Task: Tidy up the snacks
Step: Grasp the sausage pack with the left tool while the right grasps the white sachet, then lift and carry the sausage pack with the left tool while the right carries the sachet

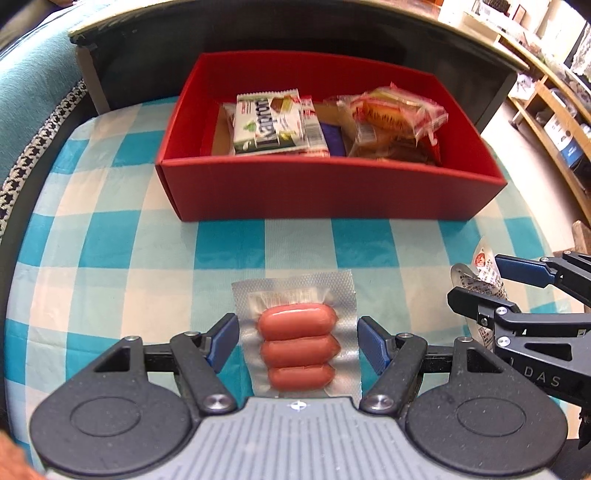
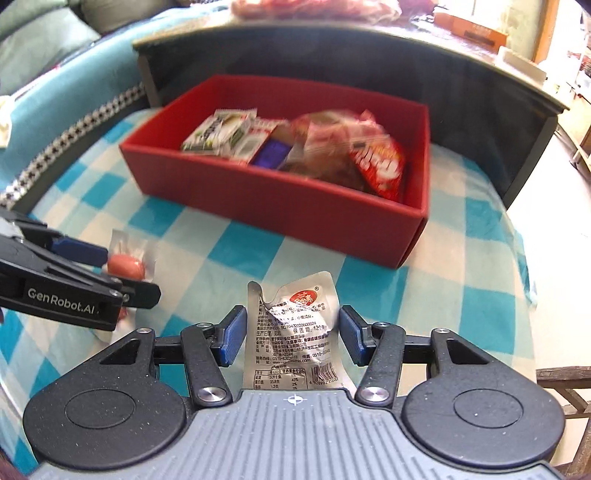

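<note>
Snacks on the blue-and-white checked tablecloth (image 1: 110, 236) — both grippers released.
Left gripper (image 1: 297, 341) straddles the clear vacuum pack of 3 sausages (image 1: 297, 343); right gripper (image 2: 291, 334) straddles the silver foil pouch (image 2: 291, 332) — pads not pressing.

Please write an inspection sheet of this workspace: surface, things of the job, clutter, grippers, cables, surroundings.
Surface: checked blue-and-white cloth on the table.
Job's things: red box holding several snack packets; sausage pack and silver packet lying on the cloth in front of it.
Clutter: nothing seen.
Grippers: left hand-held gripper open around the sausage pack; right hand-held gripper open around the silver packet, pads not pressing.
Cables: nothing seen.
Surroundings: dark bench behind; wooden shelves to the right.
</note>
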Demonstrator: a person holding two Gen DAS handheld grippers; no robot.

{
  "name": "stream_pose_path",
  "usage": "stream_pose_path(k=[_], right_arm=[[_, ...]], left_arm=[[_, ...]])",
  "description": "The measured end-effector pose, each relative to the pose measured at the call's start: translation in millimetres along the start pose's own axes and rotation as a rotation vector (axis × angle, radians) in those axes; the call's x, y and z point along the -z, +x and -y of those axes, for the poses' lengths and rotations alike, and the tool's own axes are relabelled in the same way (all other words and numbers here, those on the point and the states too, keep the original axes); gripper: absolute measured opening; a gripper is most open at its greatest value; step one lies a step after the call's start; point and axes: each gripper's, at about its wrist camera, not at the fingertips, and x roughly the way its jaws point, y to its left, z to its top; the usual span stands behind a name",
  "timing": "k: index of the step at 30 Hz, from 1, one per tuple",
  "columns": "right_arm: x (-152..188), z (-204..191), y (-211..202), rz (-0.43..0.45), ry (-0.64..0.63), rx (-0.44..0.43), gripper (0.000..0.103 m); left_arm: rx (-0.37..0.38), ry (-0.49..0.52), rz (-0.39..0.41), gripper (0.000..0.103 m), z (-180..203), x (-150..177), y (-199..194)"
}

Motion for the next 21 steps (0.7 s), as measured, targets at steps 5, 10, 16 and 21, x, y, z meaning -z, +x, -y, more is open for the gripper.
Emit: stream_pose_path(k=[5, 10, 16, 21], right_arm=[[-7.7, -0.9, -6.2, 0.030, 0.003, -0.008, 0.062], [-10.2, 0.1, -10.2, 0.050, 0.006, -0.004, 0.062], [-9.5, 1.4, -12.9, 0.063, 0.011, -0.004, 0.062], [-10.1, 0.6, -15.7, 0.078, 0.011, -0.005, 0.062]], left_arm=[[0.011, -0.002, 0.019, 0.099, 3.2, -4.3, -5.5], [0.015, -0.006, 0.028, 0.099, 5.5, -5.8, -7.8], [0.021, -0.018, 0.040, 0.099, 4.1, -8.1, -10.6], [0.034, -0.029, 0.064, 0.090, 2.7, -12.3, -19.2]])
